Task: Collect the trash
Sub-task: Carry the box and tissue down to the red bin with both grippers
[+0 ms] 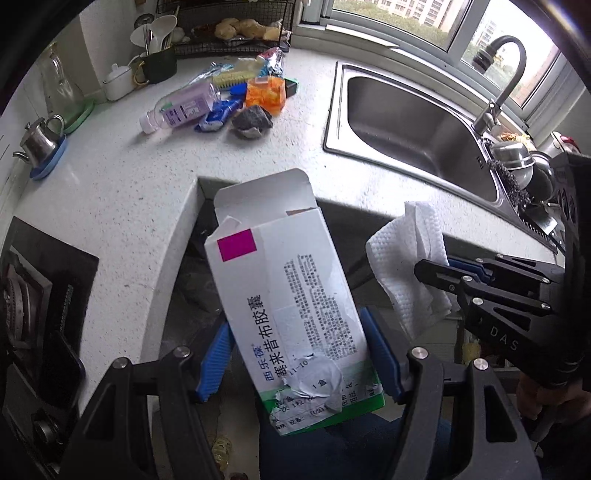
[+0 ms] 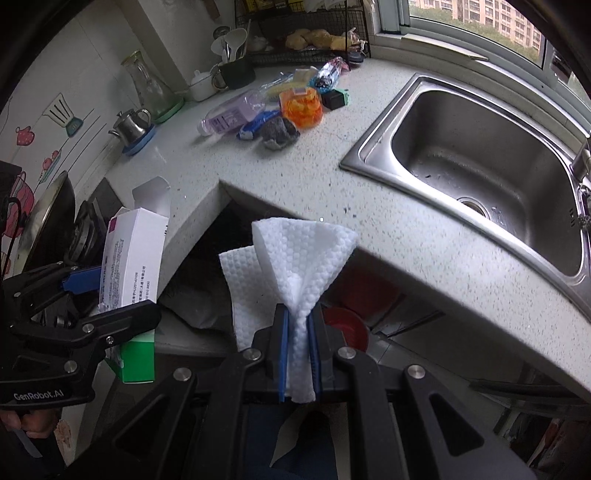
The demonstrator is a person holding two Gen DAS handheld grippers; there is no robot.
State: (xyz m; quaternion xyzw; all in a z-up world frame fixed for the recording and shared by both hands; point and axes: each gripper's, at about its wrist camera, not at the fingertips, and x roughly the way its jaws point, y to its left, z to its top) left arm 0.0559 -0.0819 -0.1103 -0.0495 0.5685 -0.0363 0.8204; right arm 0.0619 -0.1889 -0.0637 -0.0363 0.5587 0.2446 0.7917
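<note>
My left gripper (image 1: pixel 299 354) is shut on a white medicine box (image 1: pixel 280 280). The box has a magenta square, a green base and an open top flap, and the blue pads (image 1: pixel 216 358) press its two sides. My right gripper (image 2: pixel 299 332) is shut on a white embossed paper towel (image 2: pixel 295 258), which fans out above the jaws. Both hang just off the counter's inner corner, over a dark space below. In the right wrist view the box (image 2: pixel 136 251) and left gripper (image 2: pixel 103 291) are at the left. More trash lies on the counter: a purple bottle (image 1: pixel 184 107), a blue wrapper (image 1: pixel 218 116), an orange bag (image 1: pixel 266 94) and a dark crumpled lump (image 1: pixel 253 120).
A steel sink (image 1: pixel 417 125) with a tap (image 1: pixel 502 85) lies to the right. A gas hob (image 1: pixel 33 314) lies to the left. A small kettle (image 1: pixel 37 142), a glass carafe (image 1: pixel 61 88), a utensil cup (image 1: pixel 157 64) and a wire rack (image 1: pixel 229 33) line the back. A red round object (image 2: pixel 347 326) sits under the counter.
</note>
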